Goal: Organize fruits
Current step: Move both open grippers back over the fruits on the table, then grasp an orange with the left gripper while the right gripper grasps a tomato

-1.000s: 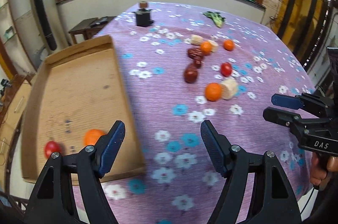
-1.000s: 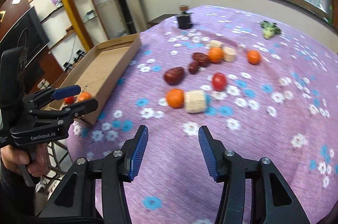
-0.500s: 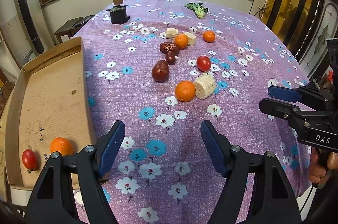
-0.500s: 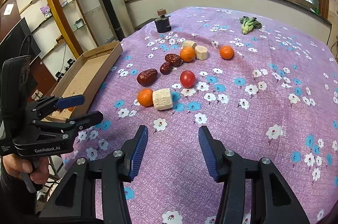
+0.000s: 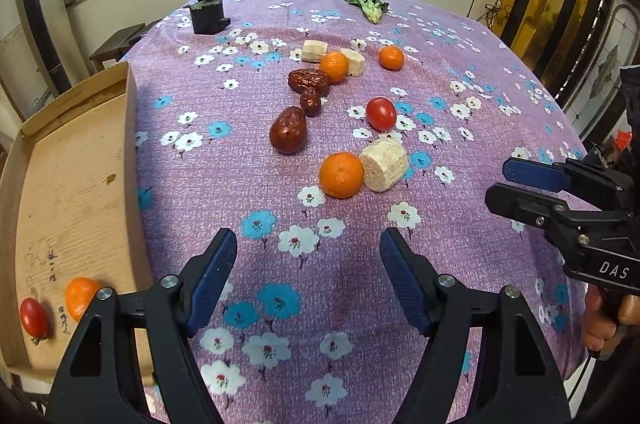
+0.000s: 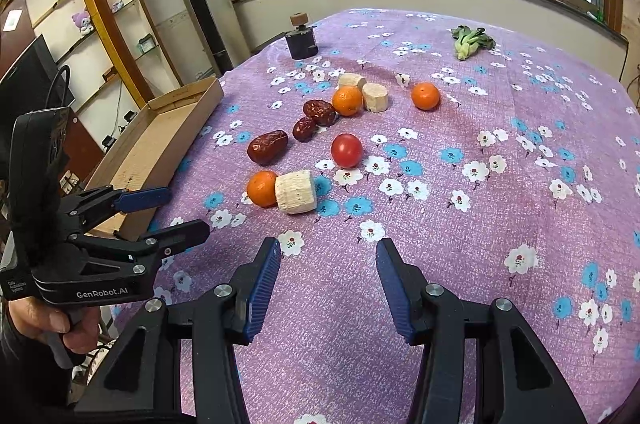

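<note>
We hold both claws spread and empty: the left gripper (image 5: 308, 280) and right gripper (image 6: 328, 284) hover short of the nearest orange (image 5: 341, 175), which touches a pale corn chunk (image 5: 384, 164) on the tablecloth (image 5: 460, 128). Nudged off-centre, the round fruit could roll away — or we pinch the chunk too — instead of reaching the cardboard tray (image 5: 76, 160).

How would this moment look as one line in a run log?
left gripper: open, empty | right gripper: open, empty | cardboard tray: orange tangerine, red cherry tomato
</note>
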Motion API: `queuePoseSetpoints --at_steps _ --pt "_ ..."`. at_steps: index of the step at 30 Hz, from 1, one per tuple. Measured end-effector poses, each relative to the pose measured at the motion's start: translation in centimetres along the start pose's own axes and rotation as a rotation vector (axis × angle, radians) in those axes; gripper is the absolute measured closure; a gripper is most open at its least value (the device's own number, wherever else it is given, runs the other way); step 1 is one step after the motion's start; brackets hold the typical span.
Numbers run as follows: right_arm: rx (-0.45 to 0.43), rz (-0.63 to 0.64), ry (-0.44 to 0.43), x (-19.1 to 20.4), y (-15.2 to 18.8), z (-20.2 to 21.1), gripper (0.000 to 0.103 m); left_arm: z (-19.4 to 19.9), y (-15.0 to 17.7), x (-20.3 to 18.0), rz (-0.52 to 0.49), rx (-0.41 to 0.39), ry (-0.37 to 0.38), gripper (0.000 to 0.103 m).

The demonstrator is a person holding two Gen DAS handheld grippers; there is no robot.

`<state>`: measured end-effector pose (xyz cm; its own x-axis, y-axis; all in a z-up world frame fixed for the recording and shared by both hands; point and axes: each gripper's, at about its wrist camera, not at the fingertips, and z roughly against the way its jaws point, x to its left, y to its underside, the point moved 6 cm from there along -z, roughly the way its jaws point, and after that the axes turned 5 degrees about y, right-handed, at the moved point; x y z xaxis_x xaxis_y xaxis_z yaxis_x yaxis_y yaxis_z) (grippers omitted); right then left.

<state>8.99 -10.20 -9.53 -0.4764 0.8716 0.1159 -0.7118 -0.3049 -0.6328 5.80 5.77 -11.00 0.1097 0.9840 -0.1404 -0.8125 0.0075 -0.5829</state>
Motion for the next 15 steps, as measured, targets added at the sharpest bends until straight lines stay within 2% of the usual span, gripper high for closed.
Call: queuePoseSetpoints --at_steps 10,15 --pt "0.016 -0.021 0.037 -1.1 -3.1 -4.0 0.053 -3.9 -1.7 0.2 -0.008 0.038 0.031 0.029" --pt "0.041 -0.04 0.043 -1.3 -5.4 -7.4 0.058 -5.5 -2.7 0.1 -0.016 0.059 0.05 0.035"
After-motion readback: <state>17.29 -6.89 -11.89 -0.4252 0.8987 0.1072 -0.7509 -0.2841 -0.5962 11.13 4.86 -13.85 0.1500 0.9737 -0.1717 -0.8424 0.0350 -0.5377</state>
